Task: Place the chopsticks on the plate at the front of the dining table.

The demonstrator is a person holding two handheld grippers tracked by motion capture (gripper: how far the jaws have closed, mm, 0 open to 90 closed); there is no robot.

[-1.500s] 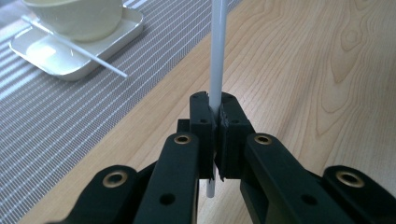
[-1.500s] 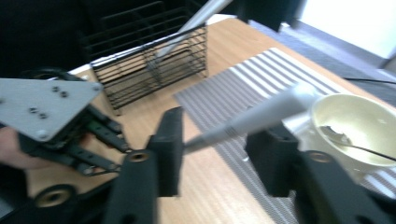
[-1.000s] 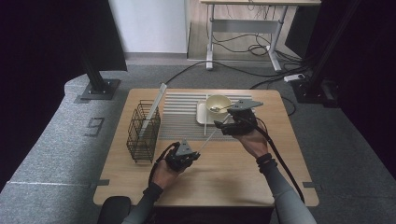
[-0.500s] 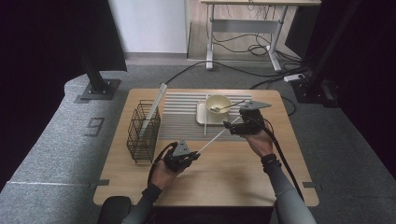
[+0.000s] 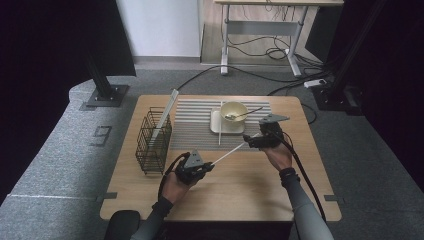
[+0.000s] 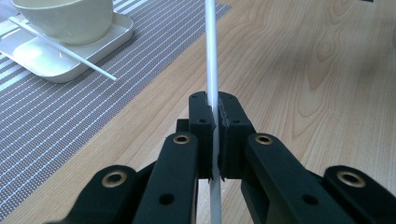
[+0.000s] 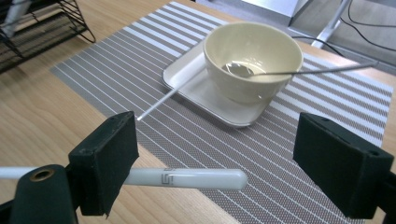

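Even overhead light on my table [image 5: 250,185] — dark surroundings, soft shadows. Close-ups sharp on the mat [image 7: 196,140], my near jaws slightly blurred — faint glare in the bowl [image 7: 252,60].

Wooden table [image 5: 250,190], light grain, on grey carpet. Directly on it: a grey striped placemat [image 5: 192,125] toward the far edge, centre, and a black wire rack [image 5: 152,140] just left of the mat.

Left tongs [image 5: 204,166] sit clamped tight near the counter's front edge; right tongs [image 5: 248,142], jaws just spread wide, hover mid-counter.
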